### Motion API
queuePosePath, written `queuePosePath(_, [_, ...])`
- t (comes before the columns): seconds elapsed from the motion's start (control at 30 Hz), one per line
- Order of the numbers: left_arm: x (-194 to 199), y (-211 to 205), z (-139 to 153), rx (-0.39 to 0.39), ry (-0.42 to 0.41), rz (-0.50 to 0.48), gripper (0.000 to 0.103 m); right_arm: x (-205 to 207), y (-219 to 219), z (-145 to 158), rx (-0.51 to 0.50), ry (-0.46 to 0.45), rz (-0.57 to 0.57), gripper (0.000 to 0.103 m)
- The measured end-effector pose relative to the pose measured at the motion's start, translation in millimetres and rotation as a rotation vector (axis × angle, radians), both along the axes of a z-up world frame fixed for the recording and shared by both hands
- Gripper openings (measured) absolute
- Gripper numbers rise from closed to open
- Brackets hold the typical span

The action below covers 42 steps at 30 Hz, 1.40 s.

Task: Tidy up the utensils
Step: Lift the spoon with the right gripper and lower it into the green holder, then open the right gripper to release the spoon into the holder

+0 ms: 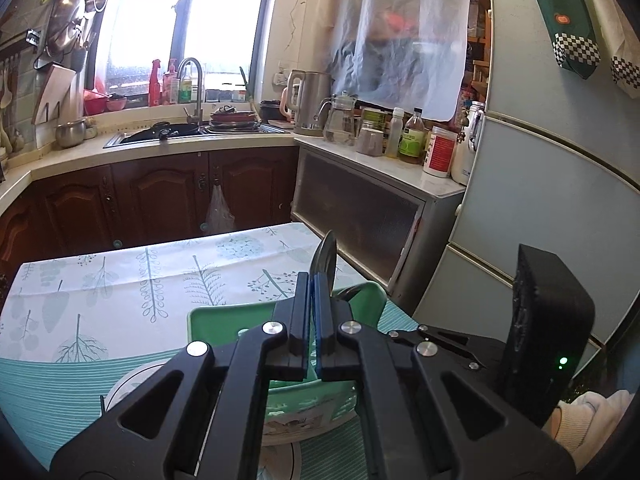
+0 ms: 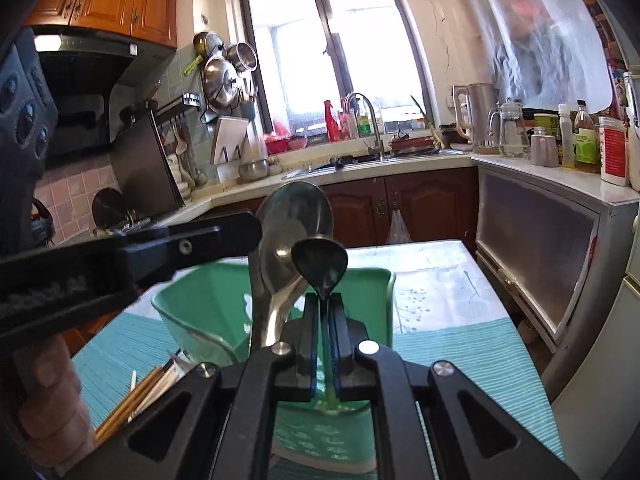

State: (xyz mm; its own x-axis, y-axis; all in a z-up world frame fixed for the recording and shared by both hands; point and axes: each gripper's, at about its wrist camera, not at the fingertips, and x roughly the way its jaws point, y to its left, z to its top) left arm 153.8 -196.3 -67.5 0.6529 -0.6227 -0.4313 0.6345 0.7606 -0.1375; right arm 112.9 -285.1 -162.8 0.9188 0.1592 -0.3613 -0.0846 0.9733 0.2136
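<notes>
While both grippers hover over a green plastic basket (image 2: 192, 312) on the table, each pinches a spoon by its handle. The right gripper (image 2: 325, 320) clamps the translucent green handle of a small dark-bowled spoon (image 2: 320, 260), whose bowl stands upright just past the fingertips. The left gripper (image 1: 313, 308), its blue-lined pads pressed together, holds a large shiny metal spoon (image 2: 294, 216); from its own camera only the thin edge of that metal spoon (image 1: 328, 256) shows, rising above the fingertips. In the right wrist view the big spoon's round bowl stands behind and above the small one, the two nearly touching, above the basket's far rim. The basket looks empty as far as can be seen, though the grippers hide much of its inside. It rests on a white round plate (image 1: 132, 380), over a teal striped mat (image 2: 460, 344) and a leaf-patterned tablecloth (image 1: 120, 280). Only the right wrist view shows a bundle of wooden chopsticks (image 2: 136, 404) lying left of the basket, and the left gripper's arm reaching in from the left.
</notes>
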Motion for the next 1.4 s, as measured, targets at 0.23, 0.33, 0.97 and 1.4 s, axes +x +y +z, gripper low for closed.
queuePosePath(0.23, [1, 8, 3, -0.013, 0.022, -0.006, 0.0, 6, -1, 6, -0.03, 0.125, 0.025, 0.007])
queuePosePath(0.33, [3, 13, 5, -0.023, 0.02, 0.009, 0.0, 7, -5, 11, -0.041, 0.192, 0.034, 0.016])
queuePosePath(0.97, [-1, 30, 16, 0.007, 0.008, 0.029, 0.0, 2, -12, 29, -0.004, 0.327, 0.15, 0.023])
queuePosePath(1.4, [-21, 62, 26, -0.02, 0.033, 0.055, 0.0, -7, 2, 49, -0.201, 0.401, 0.246, 0.023])
